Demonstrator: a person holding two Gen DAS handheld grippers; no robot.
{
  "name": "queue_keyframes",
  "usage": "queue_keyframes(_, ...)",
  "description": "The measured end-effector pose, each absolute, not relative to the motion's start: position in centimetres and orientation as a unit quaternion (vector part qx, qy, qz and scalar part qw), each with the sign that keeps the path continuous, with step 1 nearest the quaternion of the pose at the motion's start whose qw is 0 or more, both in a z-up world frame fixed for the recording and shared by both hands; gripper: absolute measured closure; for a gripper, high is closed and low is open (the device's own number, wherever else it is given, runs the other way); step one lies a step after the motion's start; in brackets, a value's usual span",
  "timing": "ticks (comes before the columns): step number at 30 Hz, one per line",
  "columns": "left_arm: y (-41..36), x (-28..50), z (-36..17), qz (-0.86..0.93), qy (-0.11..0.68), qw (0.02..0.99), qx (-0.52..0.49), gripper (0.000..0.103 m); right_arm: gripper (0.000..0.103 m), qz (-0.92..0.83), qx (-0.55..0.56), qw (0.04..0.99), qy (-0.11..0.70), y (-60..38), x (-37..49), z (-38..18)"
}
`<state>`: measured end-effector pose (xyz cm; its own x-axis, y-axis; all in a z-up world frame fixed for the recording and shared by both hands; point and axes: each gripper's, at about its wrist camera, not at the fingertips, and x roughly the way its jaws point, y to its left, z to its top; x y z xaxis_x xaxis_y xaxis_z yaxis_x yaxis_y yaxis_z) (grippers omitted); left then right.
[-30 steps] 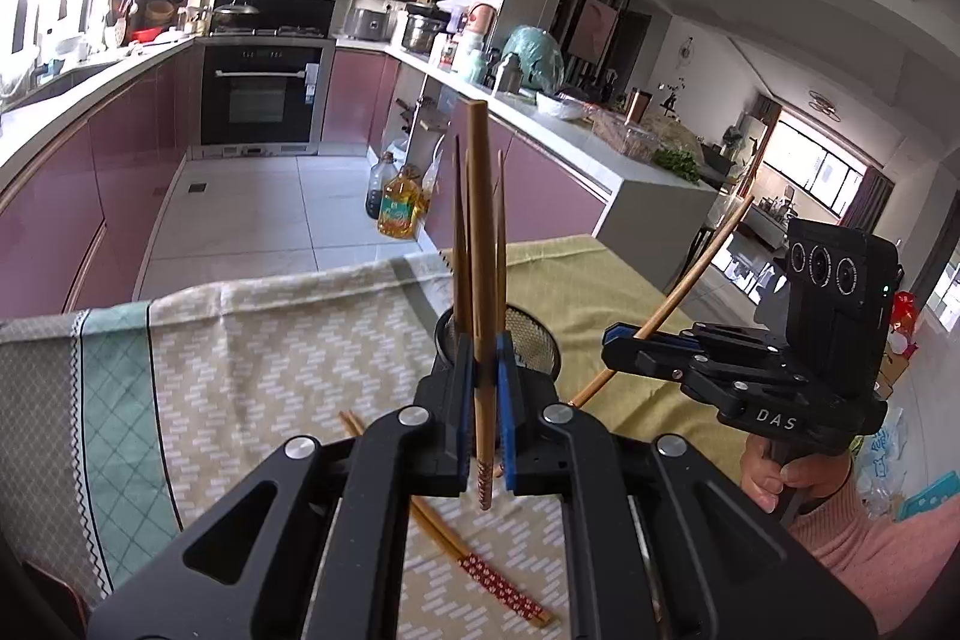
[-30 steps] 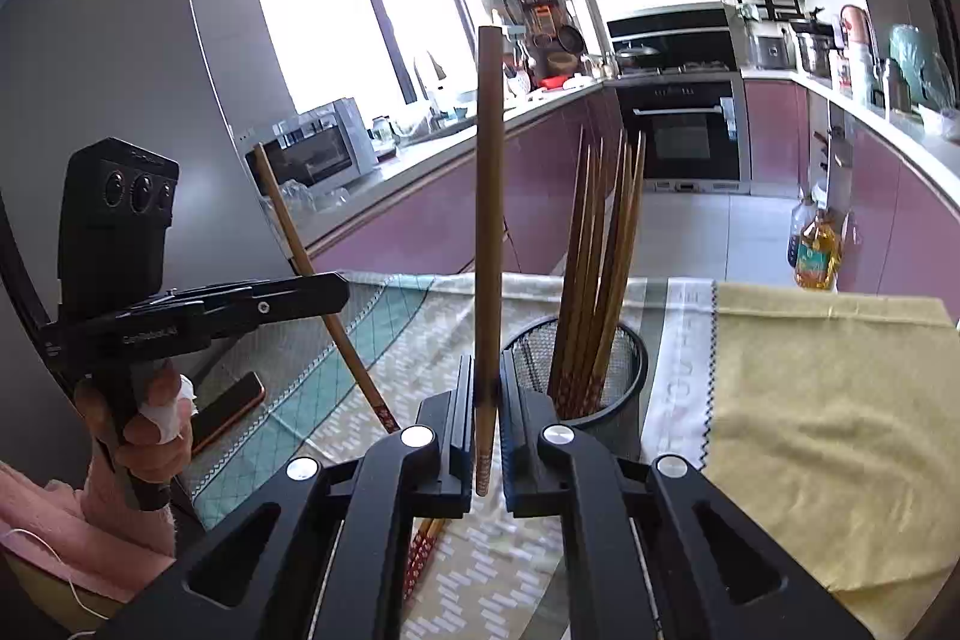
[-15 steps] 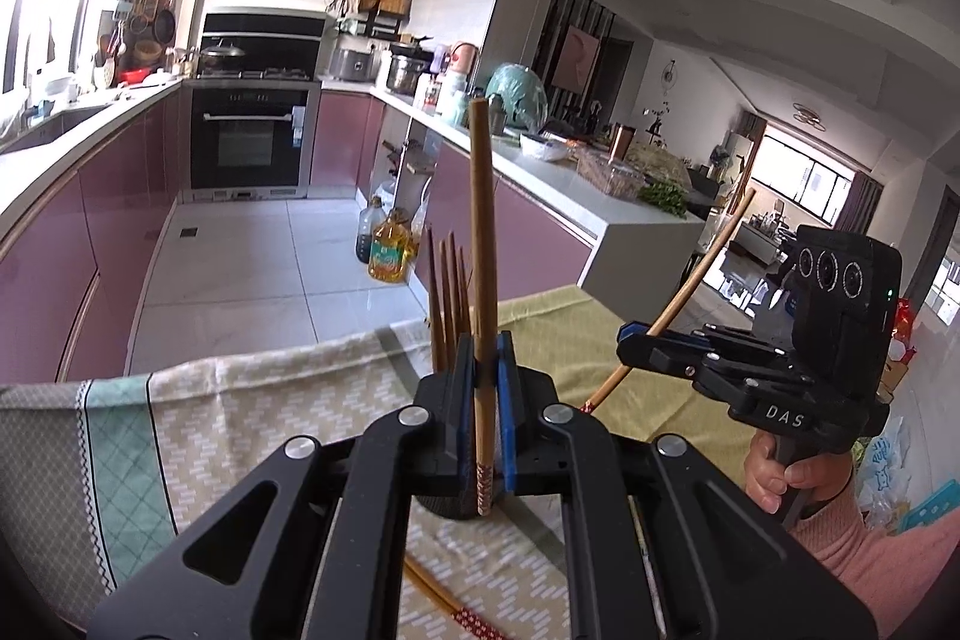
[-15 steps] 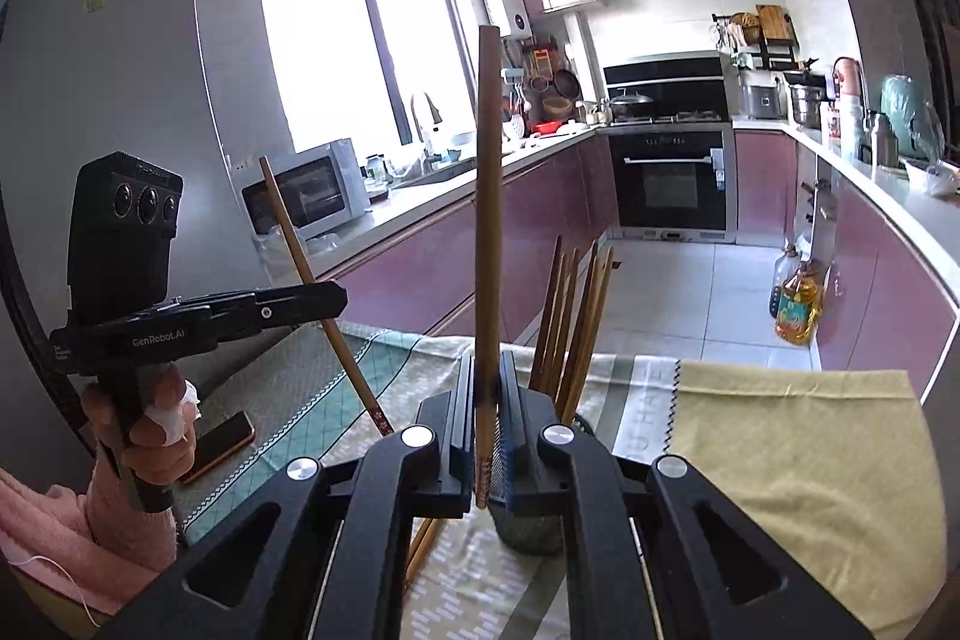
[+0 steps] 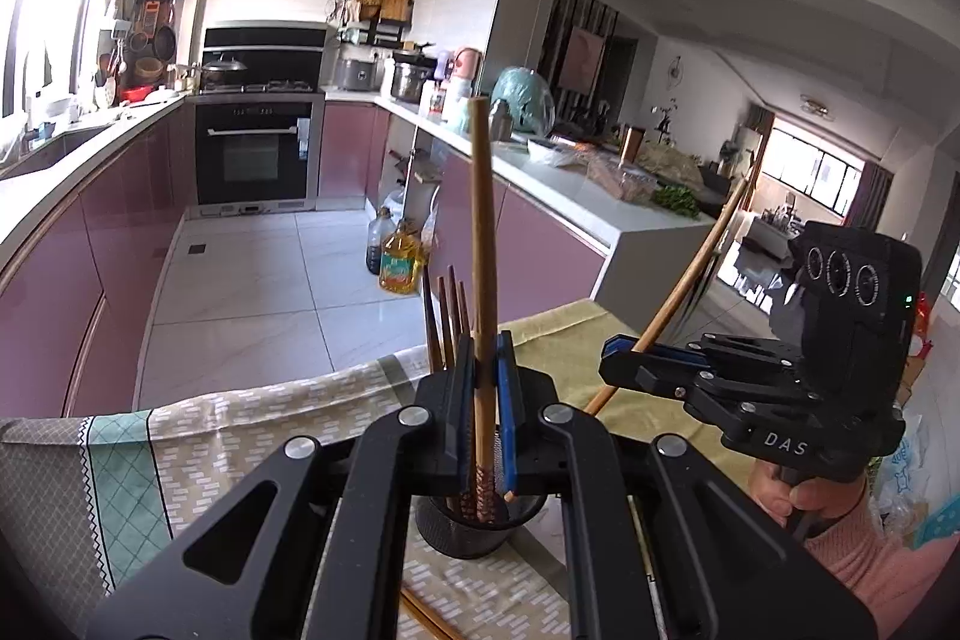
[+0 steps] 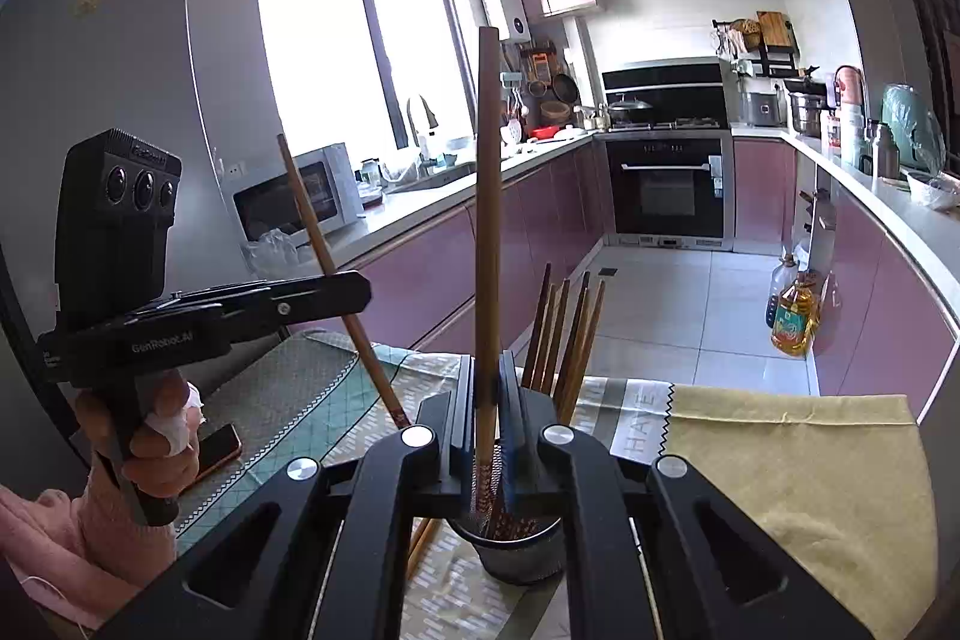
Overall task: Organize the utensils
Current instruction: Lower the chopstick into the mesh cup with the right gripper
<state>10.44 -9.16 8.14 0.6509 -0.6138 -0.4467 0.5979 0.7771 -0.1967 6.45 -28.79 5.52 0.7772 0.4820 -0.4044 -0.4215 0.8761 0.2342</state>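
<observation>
My left gripper is shut on a wooden chopstick that stands upright, its patterned lower end just above the black mesh holder. Several chopsticks stand in that holder. In the same view my right gripper is at the right, shut on a second chopstick that leans to the right. In the right wrist view my right gripper grips its chopstick upright over the holder. My left gripper is at the left with its slanted chopstick.
The holder stands on a table under a patterned cloth and a yellow cloth. Loose chopsticks lie on the cloth near the holder. A phone lies at the left. Oil bottles stand on the kitchen floor beyond.
Both grippers have risen with their chopsticks. The holder and the cloth sit lower in both views, and the holder now lies mostly under the fingers.
</observation>
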Motion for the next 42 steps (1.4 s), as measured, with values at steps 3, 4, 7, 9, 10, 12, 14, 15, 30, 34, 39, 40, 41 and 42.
queue_keyframes(3, -9.8, 10.9, 7.5, -0.329, 0.263, 0.907, -0.008, 0.095, 0.097, 0.239, 0.065, 0.939, 0.238, -28.6, 6.7, 5.1)
queue_keyframes(4, -9.9, 10.9, 7.3, -0.327, 0.266, 0.907, -0.005, 0.095, 0.097, 0.238, 0.064, 0.939, 0.241, -28.6, 6.9, 5.0)
queue_keyframes(7, -10.1, 11.1, 6.7, -0.322, 0.273, 0.906, 0.004, 0.095, 0.097, 0.234, 0.061, 0.938, 0.249, -28.4, 7.3, 4.6)
queue_keyframes(9, -10.2, 11.4, 6.5, -0.322, 0.279, 0.905, 0.008, 0.095, 0.097, 0.232, 0.061, 0.937, 0.255, -28.3, 7.6, 4.4)
queue_keyframes(10, -10.3, 11.4, 6.3, -0.321, 0.281, 0.904, 0.011, 0.095, 0.097, 0.232, 0.062, 0.936, 0.258, -28.3, 7.7, 4.2)
queue_keyframes(12, -10.5, 11.4, 6.3, -0.318, 0.284, 0.904, 0.016, 0.095, 0.097, 0.232, 0.063, 0.934, 0.263, -28.3, 8.0, 3.9)
queue_keyframes(14, -10.7, 11.4, 6.1, -0.317, 0.288, 0.903, 0.019, 0.095, 0.097, 0.231, 0.062, 0.933, 0.267, -28.2, 8.1, 3.6)
queue_keyframes(15, -10.8, 11.4, 5.9, -0.317, 0.29, 0.903, 0.022, 0.095, 0.097, 0.231, 0.062, 0.933, 0.269, -28.1, 8.2, 3.5)
queue_keyframes(30, -12.8, 11.8, 4.6, -0.306, 0.311, 0.899, 0.047, 0.095, 0.097, 0.229, 0.059, 0.926, 0.294, -27.6, 9.2, 2.0)
queue_keyframes(34, -12.7, 12.3, 4.4, -0.302, 0.316, 0.898, 0.049, 0.095, 0.097, 0.23, 0.06, 0.924, 0.3, -27.4, 9.6, 1.7)
queue_keyframes(39, -13.0, 12.6, 4.1, -0.297, 0.323, 0.897, 0.053, 0.095, 0.097, 0.232, 0.058, 0.921, 0.308, -27.1, 10.0, 1.3)
queue_keyframes(40, -13.0, 12.7, 4.0, -0.297, 0.324, 0.897, 0.054, 0.095, 0.097, 0.232, 0.058, 0.92, 0.309, -27.0, 10.1, 1.3)
queue_keyframes(41, -13.1, 12.8, 3.9, -0.296, 0.326, 0.896, 0.054, 0.095, 0.097, 0.233, 0.057, 0.92, 0.31, -27.0, 10.2, 1.2)
queue_keyframes(42, -13.1, 12.9, 3.9, -0.296, 0.328, 0.896, 0.054, 0.095, 0.097, 0.233, 0.057, 0.92, 0.311, -26.9, 10.3, 1.2)
